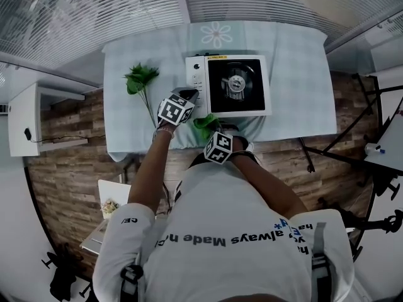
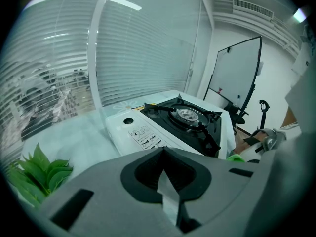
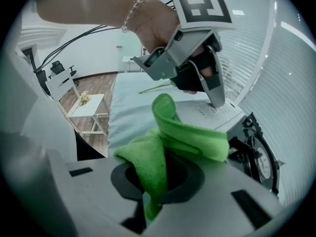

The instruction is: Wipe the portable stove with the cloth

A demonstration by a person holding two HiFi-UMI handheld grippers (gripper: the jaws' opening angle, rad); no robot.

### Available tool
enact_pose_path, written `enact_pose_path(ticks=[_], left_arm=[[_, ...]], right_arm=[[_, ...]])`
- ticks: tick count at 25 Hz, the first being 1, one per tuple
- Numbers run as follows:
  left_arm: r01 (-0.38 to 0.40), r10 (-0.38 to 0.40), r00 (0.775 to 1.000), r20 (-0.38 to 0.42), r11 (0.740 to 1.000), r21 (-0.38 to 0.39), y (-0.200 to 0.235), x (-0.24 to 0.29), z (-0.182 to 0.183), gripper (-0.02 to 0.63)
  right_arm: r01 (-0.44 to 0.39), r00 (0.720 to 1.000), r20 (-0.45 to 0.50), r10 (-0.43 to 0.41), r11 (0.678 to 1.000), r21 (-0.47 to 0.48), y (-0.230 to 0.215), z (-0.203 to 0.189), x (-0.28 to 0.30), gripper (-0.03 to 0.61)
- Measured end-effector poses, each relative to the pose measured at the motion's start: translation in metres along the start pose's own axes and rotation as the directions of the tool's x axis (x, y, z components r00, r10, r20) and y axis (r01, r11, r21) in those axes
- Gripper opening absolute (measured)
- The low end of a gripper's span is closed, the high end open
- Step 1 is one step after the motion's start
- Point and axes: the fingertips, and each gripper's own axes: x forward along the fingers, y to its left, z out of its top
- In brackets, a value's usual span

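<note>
Zero wiping yet: right gripper (image 3: pixel 150 201) clamps cloth (image 3: pixel 192 137), left gripper (image 2: pixel 165 157) jaws together, empty; next, likely, press cloth onto stove (image 3: pixel 227 116) ahead.

On my shirt (image 1: pixel 227 241) a line of print, upside down from my head, reads "always Made". The words on either side are lost in folds. My sleeve (image 1: pixel 129 221) bears two small characters I cannot make out. The stove (image 1: pixel 228 85) has a yellow label (image 1: pixel 217 58) and a printed panel (image 2: pixel 143 136), both too small to read.
</note>
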Motion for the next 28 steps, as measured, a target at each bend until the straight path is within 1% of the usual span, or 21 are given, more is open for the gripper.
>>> enact_pose_path(ticks=[8,18,28], left_arm=[[-0.027,0.026,1.0,-0.016,1.0,-0.008,0.001,0.001,-0.001,0.011],[-0.046,0.045,0.998,-0.038,0.999,-0.004,0.002,0.002,-0.002,0.011],[-0.058,0.059,0.997,-0.055,0.998,0.006,0.001,0.0,-0.002,0.011]], right_arm=[[0.034,0.999,-0.038,-0.032,0.998,0.058,-0.02,-0.045,-0.018,0.023],[0.073,0.996,-0.067,-0.066,0.992,0.107,-0.04,-0.083,-0.042,0.023],[0.14,0.986,-0.111,-0.122,0.974,0.177,-0.067,-0.134,-0.074,0.023]])
